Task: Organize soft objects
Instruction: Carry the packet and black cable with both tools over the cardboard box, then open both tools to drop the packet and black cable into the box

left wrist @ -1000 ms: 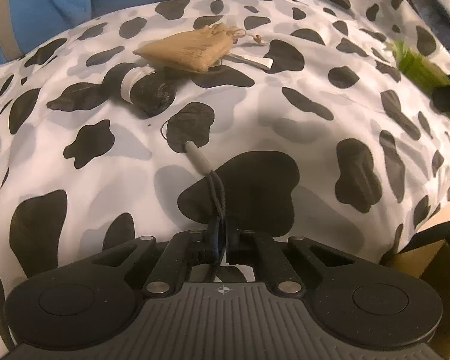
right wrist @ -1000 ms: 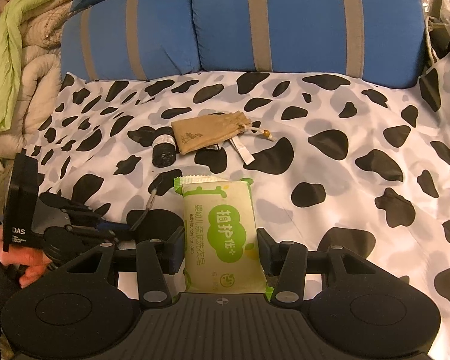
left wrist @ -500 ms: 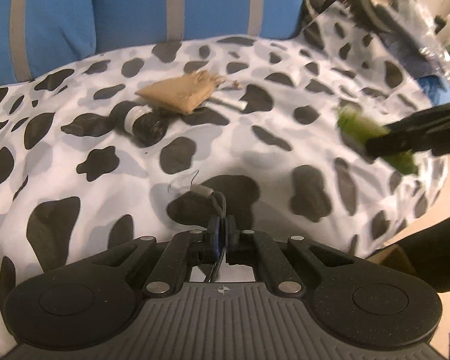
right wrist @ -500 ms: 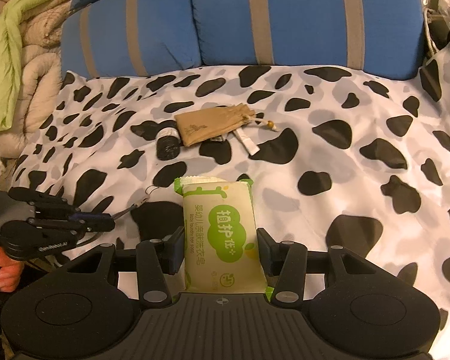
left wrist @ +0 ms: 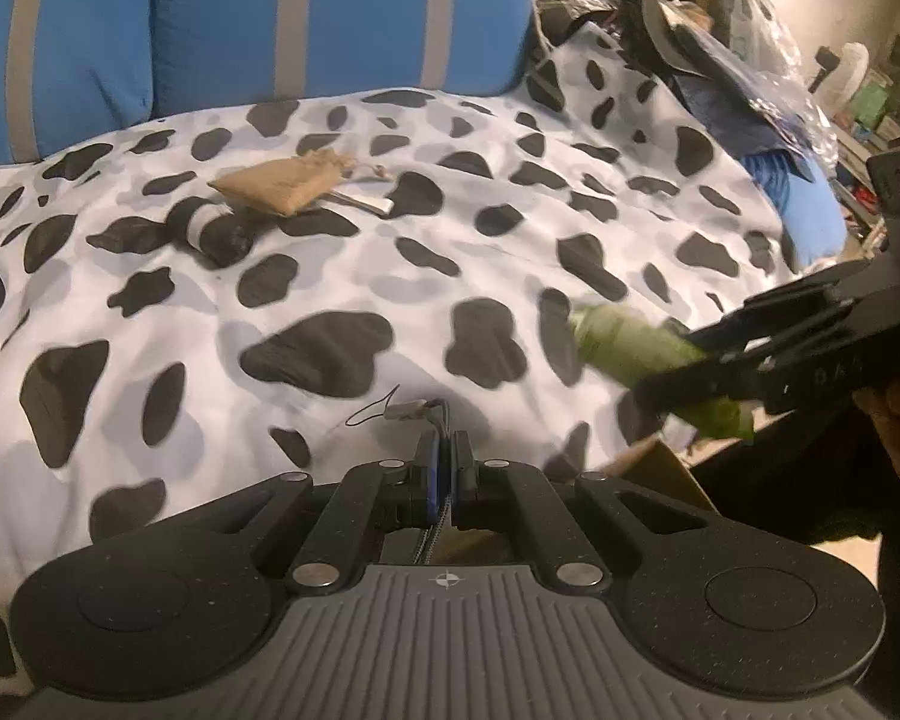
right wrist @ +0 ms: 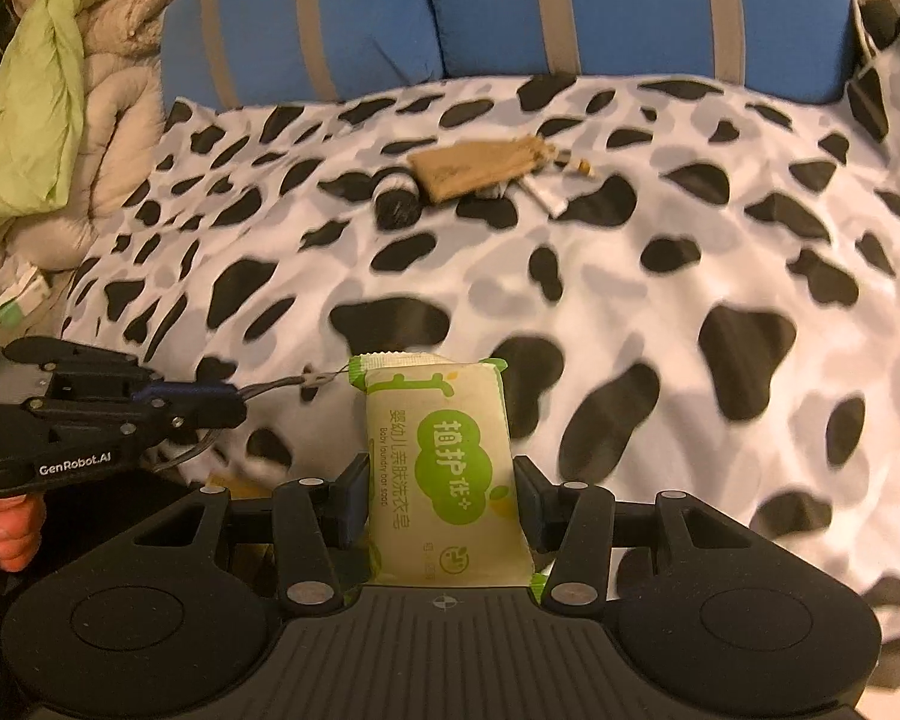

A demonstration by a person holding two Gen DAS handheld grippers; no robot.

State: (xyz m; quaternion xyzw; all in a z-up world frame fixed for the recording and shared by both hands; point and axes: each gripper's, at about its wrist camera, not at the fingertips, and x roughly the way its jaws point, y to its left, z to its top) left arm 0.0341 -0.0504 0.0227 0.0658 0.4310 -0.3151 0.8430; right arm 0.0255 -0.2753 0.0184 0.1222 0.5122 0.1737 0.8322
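Cow-print sheet (right wrist: 660,300) backed by blue cushions (right wrist: 570,6); left gripper (left wrist: 444,450) pinched closed on thin cord (left wrist: 432,531), right gripper (right wrist: 441,495) half-open, clamping green soap pack (right wrist: 444,468).

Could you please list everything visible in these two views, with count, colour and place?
Soap pack: one, green and cream, between right gripper's pads.
Cord: one, grey, pinched in left gripper.
Drawstring pouch: one, tan, mid-blanket.
Roll: one, black with white band, beside the pouch.
Blanket: one, white with black patches.
Cushions: blue, tan stripes, behind.
Quilts: green and beige, far left.
Left gripper: black, shut.
Right gripper: black, gripping.
Hand: one, on the left gripper's handle.
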